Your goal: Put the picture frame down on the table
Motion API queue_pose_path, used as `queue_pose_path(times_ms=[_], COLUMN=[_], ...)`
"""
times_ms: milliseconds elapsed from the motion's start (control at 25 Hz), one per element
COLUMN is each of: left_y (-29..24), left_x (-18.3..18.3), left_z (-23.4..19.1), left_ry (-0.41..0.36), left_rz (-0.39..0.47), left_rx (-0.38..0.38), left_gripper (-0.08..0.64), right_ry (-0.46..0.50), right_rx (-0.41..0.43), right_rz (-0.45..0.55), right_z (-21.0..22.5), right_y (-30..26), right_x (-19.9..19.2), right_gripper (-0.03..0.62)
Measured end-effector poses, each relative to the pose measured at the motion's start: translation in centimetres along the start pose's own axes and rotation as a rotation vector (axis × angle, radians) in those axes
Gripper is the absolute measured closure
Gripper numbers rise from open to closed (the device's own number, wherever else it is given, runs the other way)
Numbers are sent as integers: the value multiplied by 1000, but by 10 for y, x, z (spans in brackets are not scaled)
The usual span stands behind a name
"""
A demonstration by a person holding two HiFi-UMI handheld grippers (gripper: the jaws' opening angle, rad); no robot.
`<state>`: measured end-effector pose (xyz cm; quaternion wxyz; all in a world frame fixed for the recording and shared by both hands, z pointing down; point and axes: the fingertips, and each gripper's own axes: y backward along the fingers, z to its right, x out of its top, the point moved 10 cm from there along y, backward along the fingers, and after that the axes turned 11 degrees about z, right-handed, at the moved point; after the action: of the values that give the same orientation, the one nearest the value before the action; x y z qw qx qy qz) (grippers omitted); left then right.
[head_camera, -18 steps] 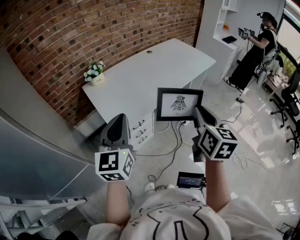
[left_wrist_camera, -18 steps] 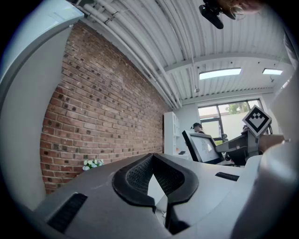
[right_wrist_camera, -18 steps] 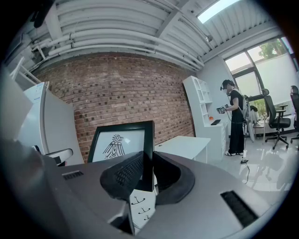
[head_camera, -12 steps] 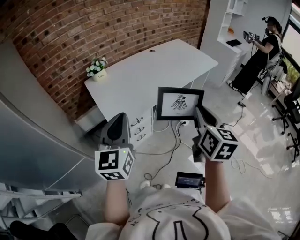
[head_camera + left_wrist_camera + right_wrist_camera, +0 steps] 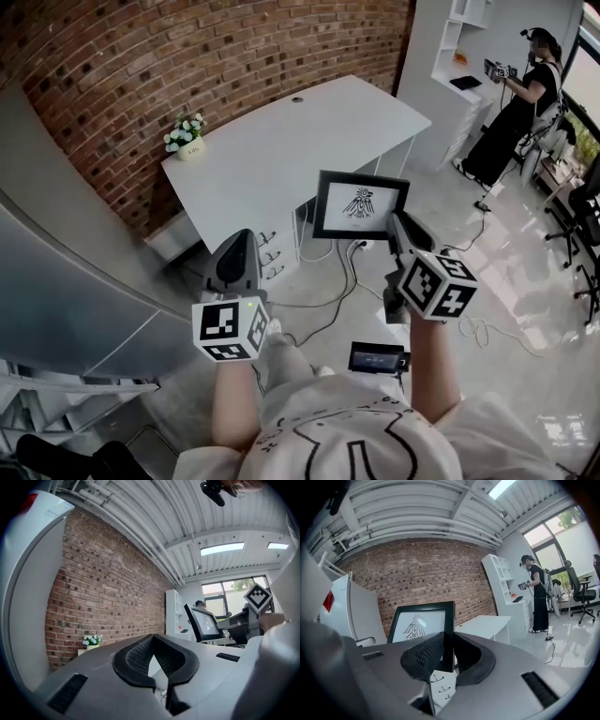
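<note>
Since 0.7 s ago: table (image 5: 281,141) has slid up and left in the head view, and the wearer's leg (image 5: 279,356) now shows forward at the bottom. Both grippers sit nearly where they were.

Right gripper (image 5: 397,225): tongs pinching the picture frame (image 5: 362,204) on its right-hand edge, low down. The right gripper view shows that black edge clamped between the pads. Frame is upright, print facing the wearer, held in the air off the table's near edge. Its upper left corner overlaps the tabletop in the head view, and the rest is over floor.

Left gripper (image 5: 238,238): tongs pressed together at the tips, nothing between them. It is held low and left of the frame, well apart from it.

Tabletop is bare white apart from a flower pot (image 5: 187,139) at the far left corner beside the brick wall (image 5: 187,56), and a small cable hole (image 5: 297,98) near the far edge. Drawers (image 5: 279,251) sit under the near edge. Loose cables (image 5: 328,300) lie on the floor below the frame.

A person in black (image 5: 514,103) stands well off to the right by the white shelving (image 5: 450,84).
</note>
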<state>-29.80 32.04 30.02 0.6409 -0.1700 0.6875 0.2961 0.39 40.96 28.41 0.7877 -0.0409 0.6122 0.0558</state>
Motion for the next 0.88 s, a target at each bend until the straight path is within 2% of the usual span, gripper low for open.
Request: queue_pose_path(times_ms=[360, 880], left_y=[-34, -132], left_x=[-10, -28], left_z=[-9, -55], left_ry=[-16, 0], left_rz=[-16, -17], left_rx=[-45, -96], left_gripper=[554, 554], right_ry=[-15, 13], right_rx=[-12, -44], right_rz=[-1, 2], right_z=[9, 11], right_y=[-26, -118], right_x=[-7, -1], right_gripper=[526, 526])
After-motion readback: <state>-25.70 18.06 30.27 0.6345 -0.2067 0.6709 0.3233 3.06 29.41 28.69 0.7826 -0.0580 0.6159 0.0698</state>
